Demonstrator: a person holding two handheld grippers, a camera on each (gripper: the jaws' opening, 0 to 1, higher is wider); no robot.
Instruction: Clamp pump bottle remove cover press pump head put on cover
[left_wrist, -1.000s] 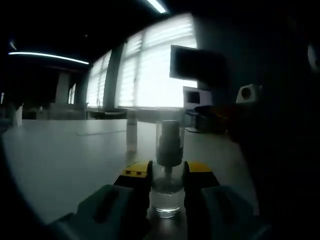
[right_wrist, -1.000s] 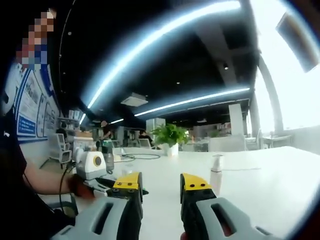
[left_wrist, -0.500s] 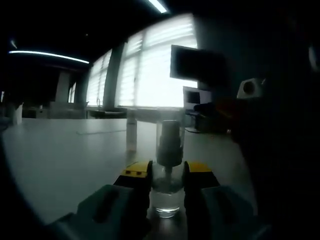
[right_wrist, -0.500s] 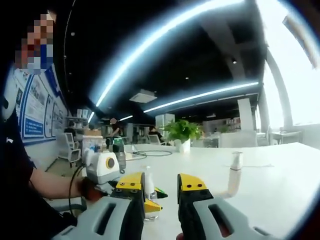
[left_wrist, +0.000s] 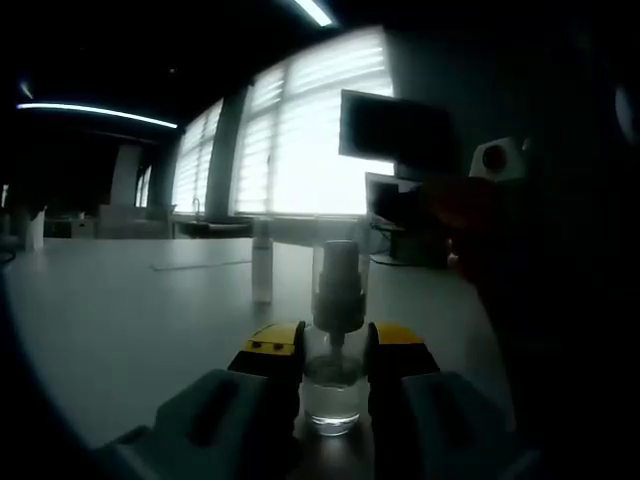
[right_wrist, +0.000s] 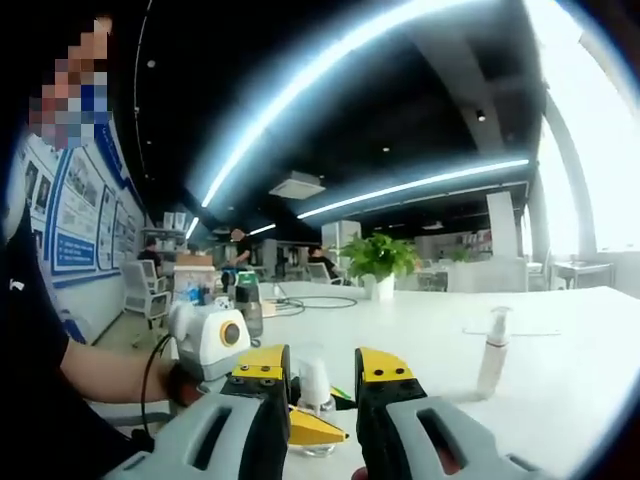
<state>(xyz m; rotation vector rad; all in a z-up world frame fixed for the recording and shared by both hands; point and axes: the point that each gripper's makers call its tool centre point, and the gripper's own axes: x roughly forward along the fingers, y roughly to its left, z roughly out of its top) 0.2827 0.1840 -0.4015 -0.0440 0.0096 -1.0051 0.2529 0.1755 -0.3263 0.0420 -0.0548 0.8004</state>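
The left gripper (left_wrist: 334, 345) is pinching the little clear pump bottle (left_wrist: 334, 375) near its bottom, at 6 o'clock in the left gripper view. It stands upright on the white bench (left_wrist: 130, 310). Its see-through cover (left_wrist: 338, 275) is on top, same as one second ago.

What changed is the right gripper (right_wrist: 310, 372). One second ago it looked over the bench with no bottle between its jaws. Now it has swung round, and the bottle's top (right_wrist: 316, 385) sits between its yellow jaws at 6 o'clock in the right gripper view. The jaws are spread, with gaps on both sides, so they are not squeezing yet. I think taking the cover off comes next.

The other small white bottle (right_wrist: 494, 350) stands well apart at 3 o'clock. There is lots of bare bench around it. The bench edge and the person's arm (right_wrist: 95, 372) are close at 8 o'clock, so lifting straight up looks safest.
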